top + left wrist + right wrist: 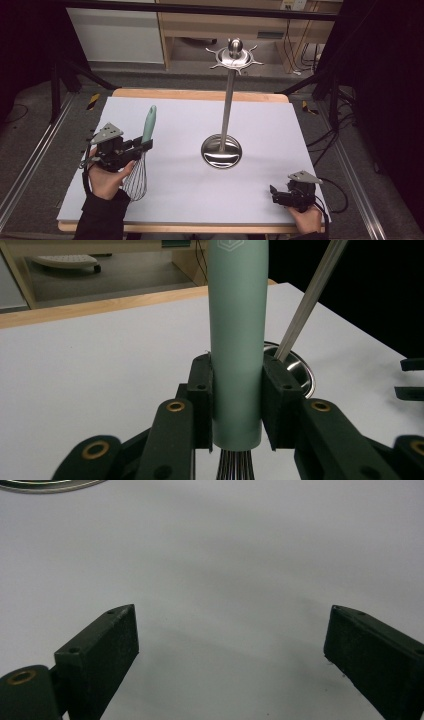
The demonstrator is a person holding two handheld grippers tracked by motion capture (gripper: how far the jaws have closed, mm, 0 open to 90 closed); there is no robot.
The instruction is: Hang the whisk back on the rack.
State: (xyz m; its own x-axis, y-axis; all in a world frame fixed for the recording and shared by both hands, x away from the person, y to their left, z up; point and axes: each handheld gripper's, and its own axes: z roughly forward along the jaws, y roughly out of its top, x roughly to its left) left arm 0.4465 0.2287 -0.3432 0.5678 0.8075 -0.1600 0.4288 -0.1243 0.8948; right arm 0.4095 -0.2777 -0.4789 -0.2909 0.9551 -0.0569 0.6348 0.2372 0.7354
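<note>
A wire whisk (pixel 135 177) with a pale green handle (pixel 148 124) is held upright-tilted above the table's left side. My left gripper (pixel 144 145) is shut on that handle (pixel 236 355), just above the wires (pixel 235 467), with one pad on each side. A steel utensil stand (pixel 227 107) rises from a round base (pixel 221 151) in the table's middle, and its hooked crown (pixel 234 56) bears nothing. My right gripper (pixel 274 194) rests low at the front right corner, open, with bare white table between its jaws (pixel 230 645).
The white table top (pixel 190 190) has a wooden rim at the back. The stand's pole (pixel 310 300) and base (pixel 295 367) lie just behind the whisk handle in the left gripper view. The base's edge (pixel 45 485) shows far ahead of the right gripper. Dark frame rails flank the table.
</note>
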